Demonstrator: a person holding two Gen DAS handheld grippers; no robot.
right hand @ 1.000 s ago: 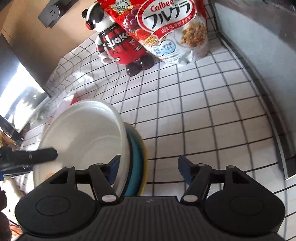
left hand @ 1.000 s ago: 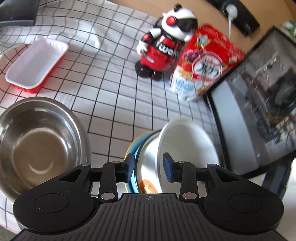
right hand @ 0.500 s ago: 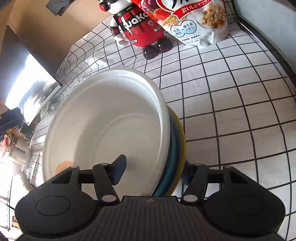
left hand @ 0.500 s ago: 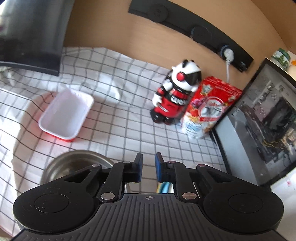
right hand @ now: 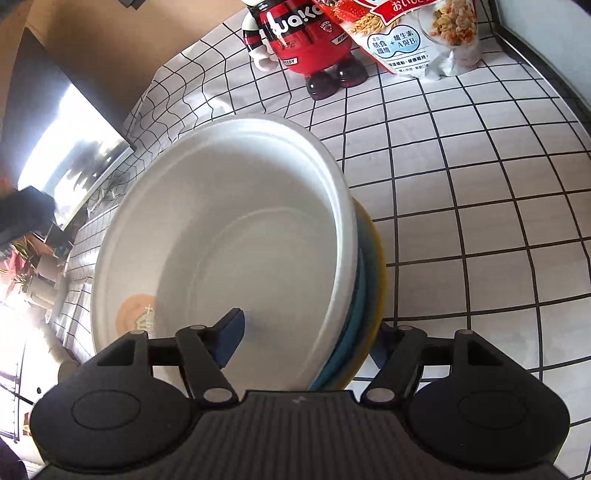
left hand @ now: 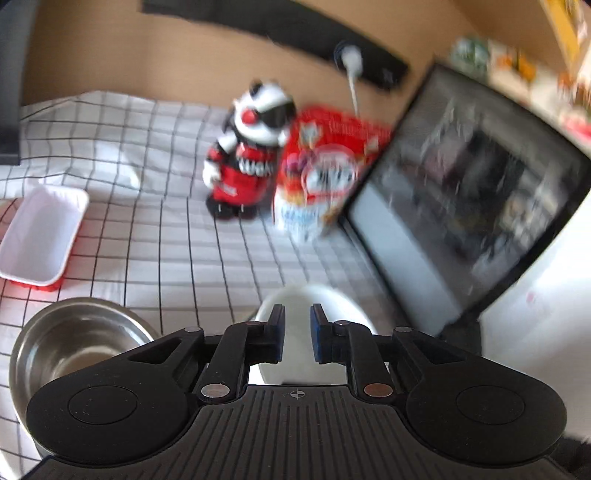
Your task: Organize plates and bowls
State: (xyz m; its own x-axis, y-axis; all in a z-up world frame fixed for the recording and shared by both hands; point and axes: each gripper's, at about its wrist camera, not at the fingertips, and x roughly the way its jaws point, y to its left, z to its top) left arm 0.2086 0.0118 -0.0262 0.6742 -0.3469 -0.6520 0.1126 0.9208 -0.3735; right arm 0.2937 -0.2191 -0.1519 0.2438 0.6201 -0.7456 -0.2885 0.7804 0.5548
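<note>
We are working over a table covered by a white checked cloth, with a dark monitor standing along its right side in the left wrist view. Nearer to us in that view, a steel bowl is sitting on the cloth at the lower left, and a white tray with a red underside is lying beyond it.

The white bowl is sitting tilted on top of a teal plate and a yellow plate, and the whole stack is resting on the cloth. Our right gripper is straddling its near edge: one finger is reaching inside the white bowl and the other is sitting outside the yellow plate, but we cannot tell whether the pads are pressing on it.

At the far end, a red cereal bag is standing just beside a red, black and white toy robot.

Our left gripper is hanging above the white bowl with its fingers drawn close together, a narrow gap between them and nothing held.
</note>
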